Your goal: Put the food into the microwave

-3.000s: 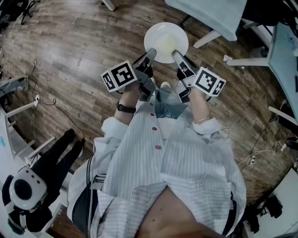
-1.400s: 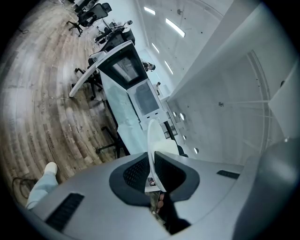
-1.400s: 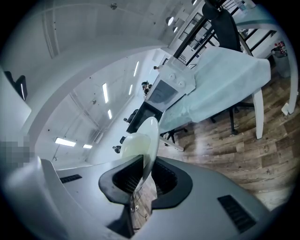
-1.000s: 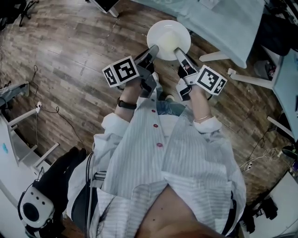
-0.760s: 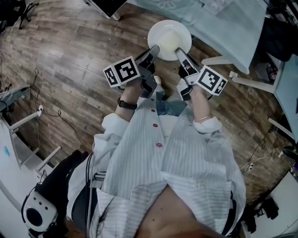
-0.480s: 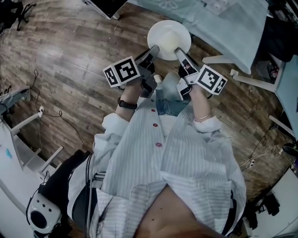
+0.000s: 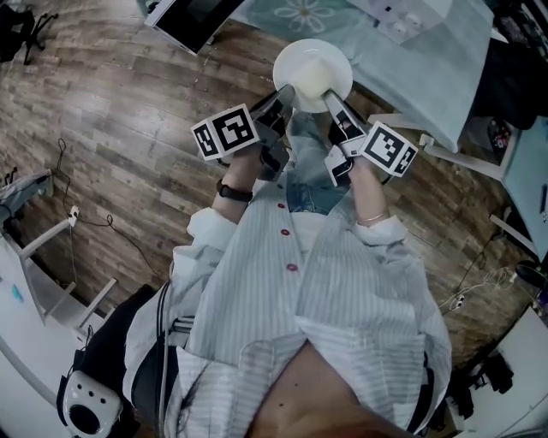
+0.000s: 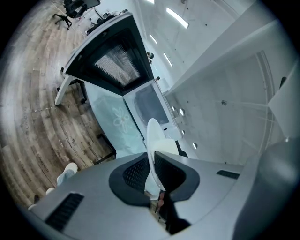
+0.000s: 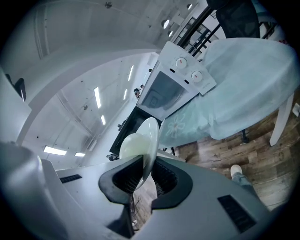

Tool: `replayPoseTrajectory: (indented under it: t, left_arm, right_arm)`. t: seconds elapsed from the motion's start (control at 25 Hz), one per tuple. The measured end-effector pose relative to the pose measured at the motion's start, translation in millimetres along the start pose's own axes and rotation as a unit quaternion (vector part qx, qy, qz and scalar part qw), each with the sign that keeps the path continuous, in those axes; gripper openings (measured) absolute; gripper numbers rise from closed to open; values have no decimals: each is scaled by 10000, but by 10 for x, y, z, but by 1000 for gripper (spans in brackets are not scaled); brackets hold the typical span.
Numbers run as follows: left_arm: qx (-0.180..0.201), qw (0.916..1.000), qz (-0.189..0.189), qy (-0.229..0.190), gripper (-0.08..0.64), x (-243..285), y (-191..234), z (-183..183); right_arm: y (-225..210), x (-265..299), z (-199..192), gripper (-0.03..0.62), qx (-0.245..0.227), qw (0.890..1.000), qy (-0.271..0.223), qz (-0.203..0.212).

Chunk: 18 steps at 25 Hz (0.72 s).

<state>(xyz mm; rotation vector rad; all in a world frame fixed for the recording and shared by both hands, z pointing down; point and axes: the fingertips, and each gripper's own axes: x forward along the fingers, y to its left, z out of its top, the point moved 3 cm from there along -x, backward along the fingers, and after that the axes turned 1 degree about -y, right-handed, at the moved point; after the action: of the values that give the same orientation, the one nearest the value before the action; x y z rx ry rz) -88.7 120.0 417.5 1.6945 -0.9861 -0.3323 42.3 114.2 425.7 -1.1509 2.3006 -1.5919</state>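
A white plate (image 7: 312, 65) with pale food (image 7: 318, 79) on it is carried between both grippers, in front of me at the top of the head view. My left gripper (image 7: 285, 92) is shut on the plate's left rim (image 8: 153, 140). My right gripper (image 7: 328, 97) is shut on the right rim (image 9: 149, 140), with the pale food (image 9: 131, 146) beside it. The white microwave (image 9: 174, 89) stands on a table under a light blue cloth (image 9: 243, 89), its door (image 8: 112, 51) swung open. In the head view only its door (image 7: 193, 17) and control panel (image 7: 402, 13) show at the top edge.
The cloth-covered table (image 7: 411, 60) lies just beyond the plate, with white legs (image 7: 402, 120) below it. Wooden floor (image 7: 111, 111) spreads to the left. Another white table edge (image 7: 522, 154) is at the right, cables (image 7: 77, 214) trail at the left.
Both grippers have carried the plate forward, and the table with the microwave has come nearer. The open door now shows at the top left of the head view. Grips are unchanged.
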Motion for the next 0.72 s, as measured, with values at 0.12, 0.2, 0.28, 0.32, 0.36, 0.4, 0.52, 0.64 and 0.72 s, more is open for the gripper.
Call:
replayPoseTrajectory:
  t: [0.12, 0.2, 0.28, 0.32, 0.36, 0.4, 0.52, 0.64, 0.72]
  left_arm:
    - [-2, 10000, 19, 28, 29, 203, 47, 241]
    - [-24, 10000, 27, 48, 29, 375, 75, 385]
    - [-26, 10000, 20, 76, 29, 553, 75, 539]
    - [-19, 10000, 23, 85, 29, 640, 66, 627]
    - [-8, 10000, 31, 89, 29, 727, 54, 718]
    - [6, 9999, 40, 92, 29, 816, 40, 806]
    - [21, 9999, 37, 107, 29, 1090, -3, 1006]
    - [25, 9999, 13, 104, 29, 1338, -22, 1154]
    - [37, 10000, -8, 91, 29, 1488, -37, 1256]
  right_arm:
    - [-31, 236, 200, 66, 42, 10000, 0, -28]
    - [-77, 385, 369, 66, 63, 10000, -11, -60]
    - [-108, 523, 554, 66, 85, 9999, -33, -76]
    - [-115, 593, 649, 66, 101, 9999, -35, -75]
    - [-120, 665, 745, 66, 116, 9999, -30, -71]
    - [-127, 732, 844, 66, 127, 9999, -23, -69]
    - [-179, 891, 1135, 66, 148, 9999, -15, -78]
    - [-255, 1028, 1385, 66, 188, 9998, -31, -85]
    - [-289, 1118, 1545, 66, 182, 9998, -46, -77]
